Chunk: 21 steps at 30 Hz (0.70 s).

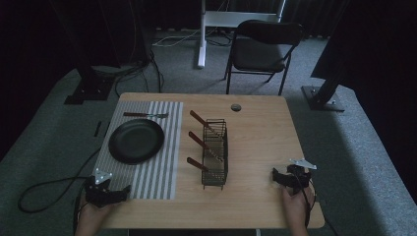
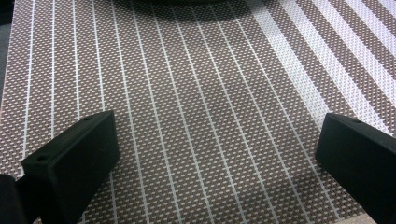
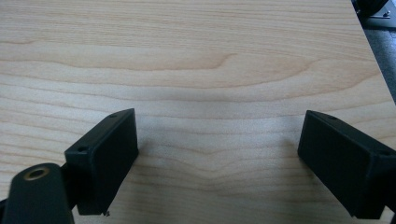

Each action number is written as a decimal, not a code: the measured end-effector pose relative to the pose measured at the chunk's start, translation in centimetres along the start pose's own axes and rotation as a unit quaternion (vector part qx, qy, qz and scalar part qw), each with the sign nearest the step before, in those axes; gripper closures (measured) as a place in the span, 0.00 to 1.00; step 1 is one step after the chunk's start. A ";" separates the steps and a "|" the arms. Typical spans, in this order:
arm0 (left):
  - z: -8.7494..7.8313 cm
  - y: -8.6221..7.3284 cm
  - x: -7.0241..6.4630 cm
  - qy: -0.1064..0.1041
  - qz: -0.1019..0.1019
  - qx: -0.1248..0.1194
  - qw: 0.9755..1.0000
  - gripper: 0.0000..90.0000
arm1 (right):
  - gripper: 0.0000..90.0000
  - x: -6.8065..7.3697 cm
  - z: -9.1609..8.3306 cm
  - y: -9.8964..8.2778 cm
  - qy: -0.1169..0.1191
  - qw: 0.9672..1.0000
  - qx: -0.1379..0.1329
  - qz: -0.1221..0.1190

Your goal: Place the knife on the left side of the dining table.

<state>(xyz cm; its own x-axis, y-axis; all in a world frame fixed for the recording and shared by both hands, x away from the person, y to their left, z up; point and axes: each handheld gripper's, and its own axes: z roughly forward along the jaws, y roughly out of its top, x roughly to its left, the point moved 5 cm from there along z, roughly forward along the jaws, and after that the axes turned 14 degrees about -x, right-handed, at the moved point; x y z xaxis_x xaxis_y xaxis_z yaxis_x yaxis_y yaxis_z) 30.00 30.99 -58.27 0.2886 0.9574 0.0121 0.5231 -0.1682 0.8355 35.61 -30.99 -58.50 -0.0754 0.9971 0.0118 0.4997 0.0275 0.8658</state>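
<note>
Clearly both tongs start from rest at the near edge of the tabletop (image 1: 255,128). The left tongs (image 1: 122,191) lie over the near end of the striped placemat (image 1: 162,162), jaws wide apart with nothing between them, as the left gripper view shows over the woven mat (image 2: 196,116). The right tongs (image 1: 278,176) sit on bare wood near the right corner, jaws likewise spread and empty above the grain (image 3: 219,116).

The work at hand looks like setting a place. A dark plate (image 1: 136,140) sits on the placemat, a fork (image 1: 145,115) lies just beyond it, and a wire caddy (image 1: 215,155) stands beside the mat's right edge with three wooden-handled utensils (image 1: 205,144) leaning out to the left.

To do the reach well, the right tongs should probably come in toward a handle from the side, above the caddy rim, and close across the wooden handle rather than the blade. Lifting along the utensil's own slant should keep it from snagging the wire. Meanwhile the left tongs could steady the caddy or stay clear of the plate.
</note>
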 end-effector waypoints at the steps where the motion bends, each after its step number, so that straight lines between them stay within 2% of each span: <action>1: 0.0 0.0 0.0 0.000 0.000 0.000 1.000 0.00 | 0.12 0.0 0.0 0.0 0.000 1.000 0.000 0.000; 11: 0.0 0.1 0.1 -0.010 0.007 0.008 1.000 0.00 | 0.12 0.0 0.0 0.0 0.000 1.000 0.000 0.000; 18: -0.2 0.2 0.0 -0.015 0.001 0.008 1.000 0.01 | 0.12 0.0 0.0 0.0 0.000 1.000 0.000 0.000; 21: -0.6 0.8 -0.5 -0.028 -0.002 0.002 1.000 0.01 | 0.12 0.0 0.0 0.0 0.000 1.000 0.000 0.000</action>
<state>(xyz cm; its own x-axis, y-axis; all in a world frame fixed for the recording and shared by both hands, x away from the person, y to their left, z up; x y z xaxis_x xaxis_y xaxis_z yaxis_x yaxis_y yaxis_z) 29.82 30.56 -57.34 0.3307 0.9434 -0.0230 0.5274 -0.1645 0.8335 35.61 -30.99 -58.50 -0.0755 0.9971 0.0117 0.4997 0.0276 0.8657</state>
